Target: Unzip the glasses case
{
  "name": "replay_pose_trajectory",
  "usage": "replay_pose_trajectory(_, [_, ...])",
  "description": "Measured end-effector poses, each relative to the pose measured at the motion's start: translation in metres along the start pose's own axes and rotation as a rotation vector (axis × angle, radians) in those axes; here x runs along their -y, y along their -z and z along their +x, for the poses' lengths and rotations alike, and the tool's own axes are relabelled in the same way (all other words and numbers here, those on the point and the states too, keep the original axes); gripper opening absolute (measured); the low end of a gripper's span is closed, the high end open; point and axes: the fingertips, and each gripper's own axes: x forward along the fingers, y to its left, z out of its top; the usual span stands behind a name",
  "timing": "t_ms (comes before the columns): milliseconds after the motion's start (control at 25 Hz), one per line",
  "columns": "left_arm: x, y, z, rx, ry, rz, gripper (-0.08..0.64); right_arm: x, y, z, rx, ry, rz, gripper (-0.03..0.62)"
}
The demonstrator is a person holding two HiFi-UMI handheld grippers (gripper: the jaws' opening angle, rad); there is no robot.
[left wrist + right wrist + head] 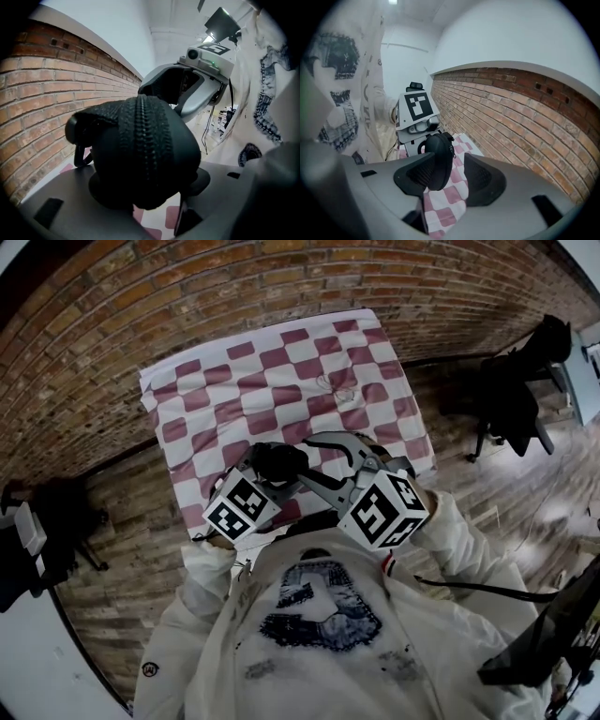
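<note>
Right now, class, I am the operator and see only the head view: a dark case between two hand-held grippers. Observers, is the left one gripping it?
Observer: Yes. The left gripper view shows the left hand-held gripper shut on the glasses case.
Operator: And the right one?
Observer: The right hand-held gripper stands open, the case's end between its jaws.
Operator: Is the zip undone?
Observer: No. The zip looks closed along the stretch that shows.

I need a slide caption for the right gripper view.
Right gripper, jaws open, the black glasses case between them, held by the left gripper above a checked cloth.
</note>
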Motion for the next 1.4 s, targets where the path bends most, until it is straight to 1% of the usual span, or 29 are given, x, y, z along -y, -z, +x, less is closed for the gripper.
replay_pose_trajectory(160, [-0.005,-0.009,0.008,-0.012,-0.014,0.023,0.259,0.004,0.002,-0.003,0.037,-0.110,0.040,0.260])
replay_pose_trajectory(240, [-0.007,-0.017,0.012,-0.018,-0.020,0.036,0.261,0.007,0.001,-0.006,0.059,-0.163,0.062,0.283])
replay_pose_trajectory(360, [-0.005,-0.024,0.020,-0.047,-0.023,0.052,0.259,0.010,0.000,-0.011,0.090,-0.226,0.092,0.310])
replay_pose_trajectory(480, [-0.004,-0.037,0.029,-0.026,-0.016,0.086,0.261,0.018,-0.003,-0.015,0.133,-0.281,0.114,0.333])
replay_pose_trajectory(600, [-0.005,-0.046,0.036,-0.019,-0.019,0.102,0.261,0.026,-0.003,-0.019,0.164,-0.332,0.140,0.348])
replay_pose_trajectory(720, [-0.006,-0.052,0.043,-0.022,-0.021,0.116,0.261,0.037,0.000,-0.020,0.179,-0.350,0.144,0.350])
replay_pose_trajectory(920, [-0.009,-0.061,0.054,-0.024,-0.031,0.126,0.261,0.038,0.011,-0.018,0.174,-0.378,0.089,0.350])
replay_pose_trajectory(1000, [-0.007,-0.065,0.057,-0.021,-0.027,0.127,0.261,0.038,0.014,-0.017,0.179,-0.376,0.076,0.350])
replay_pose_trajectory(1120, [-0.004,-0.069,0.059,-0.022,-0.025,0.136,0.261,0.039,0.016,-0.015,0.193,-0.376,0.069,0.348])
replay_pose_trajectory(1240, [-0.004,-0.071,0.060,-0.025,-0.030,0.154,0.262,0.039,0.018,-0.014,0.202,-0.393,0.073,0.348])
replay_pose_trajectory(1400, [-0.001,-0.073,0.059,-0.017,-0.014,0.178,0.261,0.037,0.015,-0.016,0.230,-0.416,0.062,0.348])
